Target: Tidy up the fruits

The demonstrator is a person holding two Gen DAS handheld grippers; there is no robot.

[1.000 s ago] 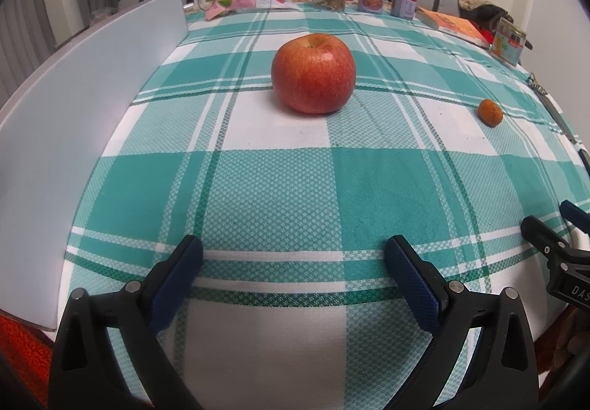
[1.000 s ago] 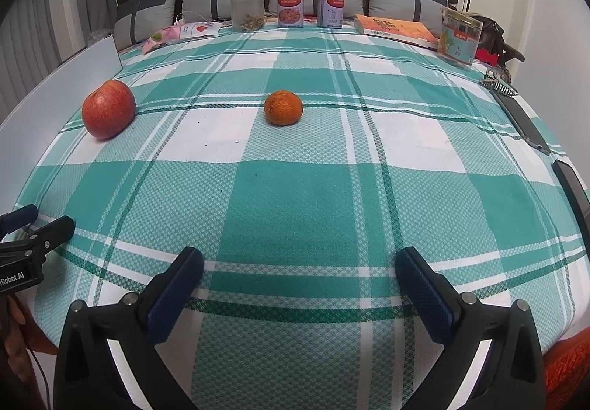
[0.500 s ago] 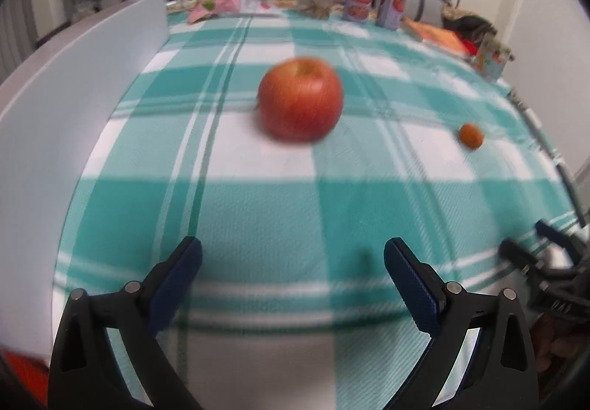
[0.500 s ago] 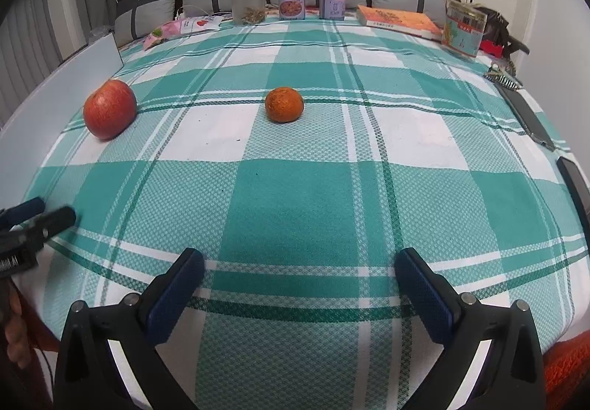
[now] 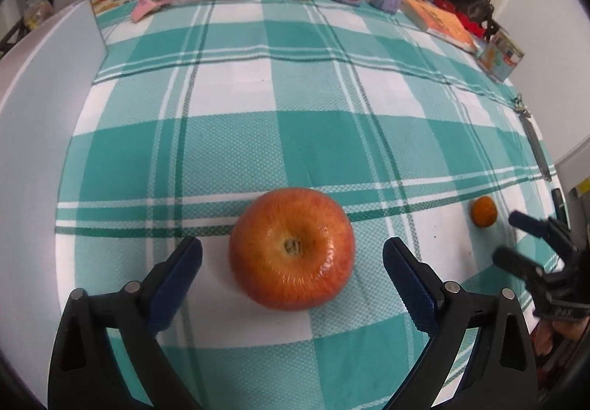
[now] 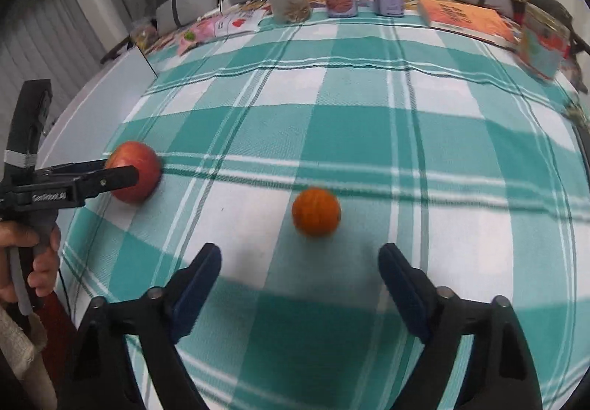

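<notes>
On a green-checked bed [image 5: 258, 137], the left gripper [image 5: 293, 262] straddles an apple [image 5: 292, 248] at lower centre, released and untouching, while the right gripper [image 6: 299, 264], jaws just narrowing on nothing, lines up below an orange [image 6: 316, 211], each apparently readying a pickup.

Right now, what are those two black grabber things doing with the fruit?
A person holds one in each hand. The left gripper is open with the apple between its fingers, not yet squeezed. The right gripper is open too; its jaws have just been closing a little, and the orange sits just ahead on the checked cloth.
</notes>
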